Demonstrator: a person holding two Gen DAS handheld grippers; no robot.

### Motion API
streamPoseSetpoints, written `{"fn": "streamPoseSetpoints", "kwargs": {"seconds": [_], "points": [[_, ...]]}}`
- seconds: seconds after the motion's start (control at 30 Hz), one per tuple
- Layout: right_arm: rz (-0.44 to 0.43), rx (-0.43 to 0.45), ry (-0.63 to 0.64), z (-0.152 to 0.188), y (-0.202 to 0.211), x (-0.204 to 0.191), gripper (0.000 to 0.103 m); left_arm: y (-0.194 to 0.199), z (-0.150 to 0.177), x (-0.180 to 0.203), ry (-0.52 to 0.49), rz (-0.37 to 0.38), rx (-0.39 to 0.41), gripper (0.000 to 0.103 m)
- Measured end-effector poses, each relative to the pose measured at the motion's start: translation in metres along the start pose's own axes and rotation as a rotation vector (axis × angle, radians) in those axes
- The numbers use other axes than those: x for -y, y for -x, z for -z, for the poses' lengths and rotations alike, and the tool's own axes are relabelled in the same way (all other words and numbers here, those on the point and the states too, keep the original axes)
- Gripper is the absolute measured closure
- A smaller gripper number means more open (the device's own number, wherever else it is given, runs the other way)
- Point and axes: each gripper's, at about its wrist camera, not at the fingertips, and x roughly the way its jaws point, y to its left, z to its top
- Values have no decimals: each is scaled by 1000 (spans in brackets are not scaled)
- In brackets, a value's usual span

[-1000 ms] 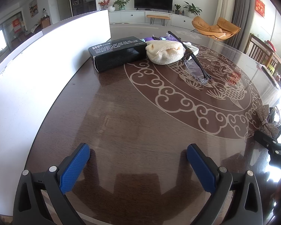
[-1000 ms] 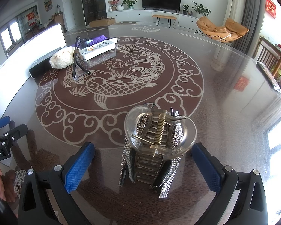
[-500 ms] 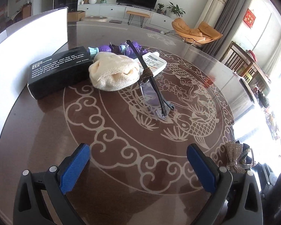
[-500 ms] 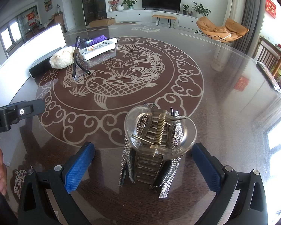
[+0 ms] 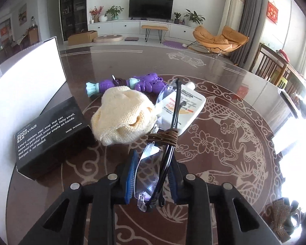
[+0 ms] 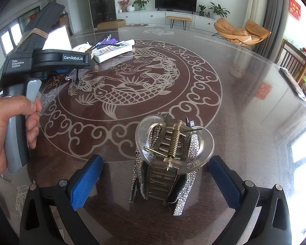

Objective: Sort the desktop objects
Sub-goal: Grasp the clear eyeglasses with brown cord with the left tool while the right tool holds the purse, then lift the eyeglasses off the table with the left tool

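**Lifting the glasses clear of the pile**

While left tool is clamped on glasses, raise straight: far ahead, their frame overlaps the cream knit pouch and white tube. Right tool gapes wide around hair clip, untouched on tabletop.

Behind the table we've got a black TV on the far wall over a long white cabinet, with potted plants along its top. A small wooden bench stands in front of the cabinet, and a cardboard box sits on the floor further left. We also see an orange lounge chair off to the right near grey curtains, plus dark wooden chairs by the table's right edge.
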Motion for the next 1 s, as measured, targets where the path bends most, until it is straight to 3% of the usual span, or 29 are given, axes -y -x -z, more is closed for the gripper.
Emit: {"fn": "streamPoseSetpoints", "kwargs": {"seconds": [0.2, 0.37, 0.4, 0.47, 0.5, 0.53, 0.87, 1.0], "points": [[0, 0, 0, 0, 0, 0, 0, 56, 55, -25, -61, 119, -74, 79], [0, 0, 0, 0, 0, 0, 0, 88, 97, -28, -73, 154, -77, 78], [0, 0, 0, 0, 0, -1, 0, 91, 101, -26, -75, 162, -57, 72], [2, 0, 0, 0, 0, -1, 0, 92, 107, -24, -74, 170, -35, 47], [2, 0, 0, 0, 0, -1, 0, 92, 107, -24, -73, 146, -33, 24], [2, 0, 0, 0, 0, -1, 0, 92, 107, -22, -75, 118, -25, 17], [2, 0, 0, 0, 0, -1, 0, 87, 111, -28, -58, 86, -15, 15], [2, 0, 0, 0, -1, -1, 0, 83, 112, -20, -100, 63, -36, 6]]}}
